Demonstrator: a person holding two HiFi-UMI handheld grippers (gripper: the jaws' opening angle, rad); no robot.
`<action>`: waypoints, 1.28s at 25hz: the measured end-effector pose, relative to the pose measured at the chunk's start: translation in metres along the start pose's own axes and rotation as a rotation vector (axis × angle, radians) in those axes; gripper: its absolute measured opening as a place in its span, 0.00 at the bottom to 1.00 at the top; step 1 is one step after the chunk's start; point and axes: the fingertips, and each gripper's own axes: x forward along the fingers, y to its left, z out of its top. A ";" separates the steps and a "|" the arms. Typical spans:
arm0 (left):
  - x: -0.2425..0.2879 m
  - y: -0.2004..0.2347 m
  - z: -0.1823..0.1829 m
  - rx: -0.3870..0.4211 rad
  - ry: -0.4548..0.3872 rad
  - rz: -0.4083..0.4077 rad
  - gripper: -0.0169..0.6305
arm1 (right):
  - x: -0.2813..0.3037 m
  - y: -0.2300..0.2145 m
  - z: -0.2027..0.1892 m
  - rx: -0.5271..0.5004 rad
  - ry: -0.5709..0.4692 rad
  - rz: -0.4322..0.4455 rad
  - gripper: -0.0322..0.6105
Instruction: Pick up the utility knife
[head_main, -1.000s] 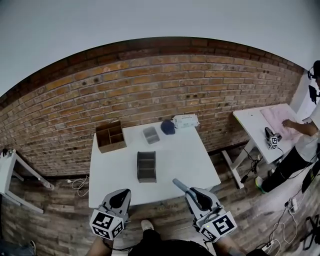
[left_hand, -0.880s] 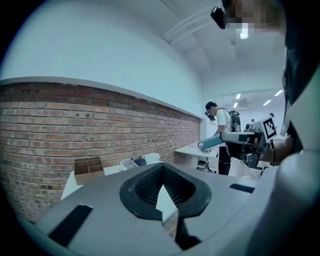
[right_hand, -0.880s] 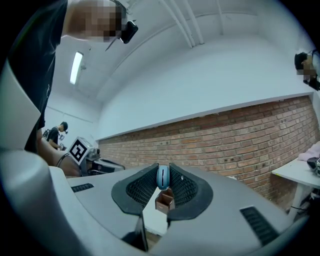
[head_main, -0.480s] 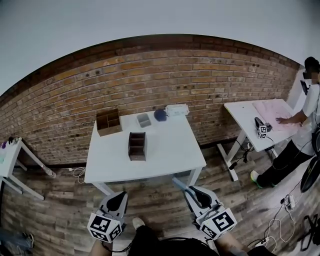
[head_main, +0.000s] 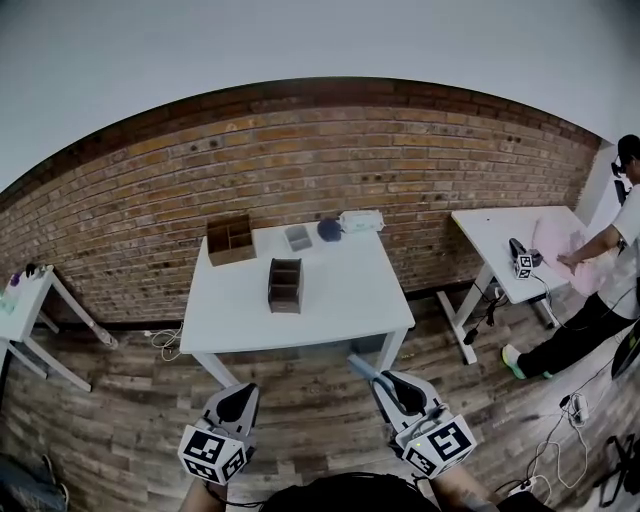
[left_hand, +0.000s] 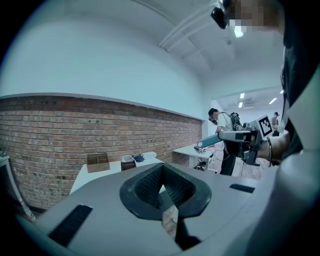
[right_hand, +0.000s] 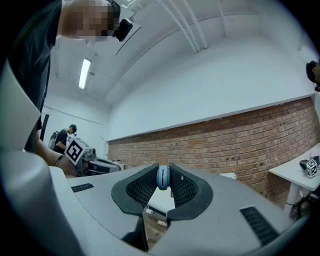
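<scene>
My right gripper (head_main: 383, 385) is shut on the utility knife (head_main: 361, 368), whose blue-grey body sticks out past the fingertips over the wooden floor. In the right gripper view the knife's blue end (right_hand: 163, 178) is pinched between the ribbed pads. The left gripper view shows the same knife (left_hand: 210, 141) held out level at the right. My left gripper (head_main: 236, 402) hangs low at the left, shut with nothing in it (left_hand: 161, 176). Both grippers are well back from the white table (head_main: 340, 305).
On the table stand a dark organizer (head_main: 285, 285), a brown compartment box (head_main: 230, 238), a grey container (head_main: 298, 237), a blue object (head_main: 328, 229) and a white pack (head_main: 361, 220). A person (head_main: 612, 262) works at a second table (head_main: 500, 232) on the right. A small table (head_main: 22, 300) stands left.
Both grippers have drawn back from the white table, which now lies farther off with floor between. The knife stays in the right gripper. The person at the right table has shifted.
</scene>
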 end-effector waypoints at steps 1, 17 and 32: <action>-0.005 -0.001 -0.001 0.007 0.004 -0.009 0.01 | -0.001 0.004 0.002 0.001 -0.002 -0.007 0.16; -0.142 0.042 -0.024 0.007 -0.015 -0.100 0.01 | -0.009 0.154 0.029 -0.049 -0.039 -0.103 0.16; -0.243 0.061 -0.062 -0.087 -0.006 -0.065 0.01 | -0.043 0.255 0.014 -0.040 0.003 -0.119 0.16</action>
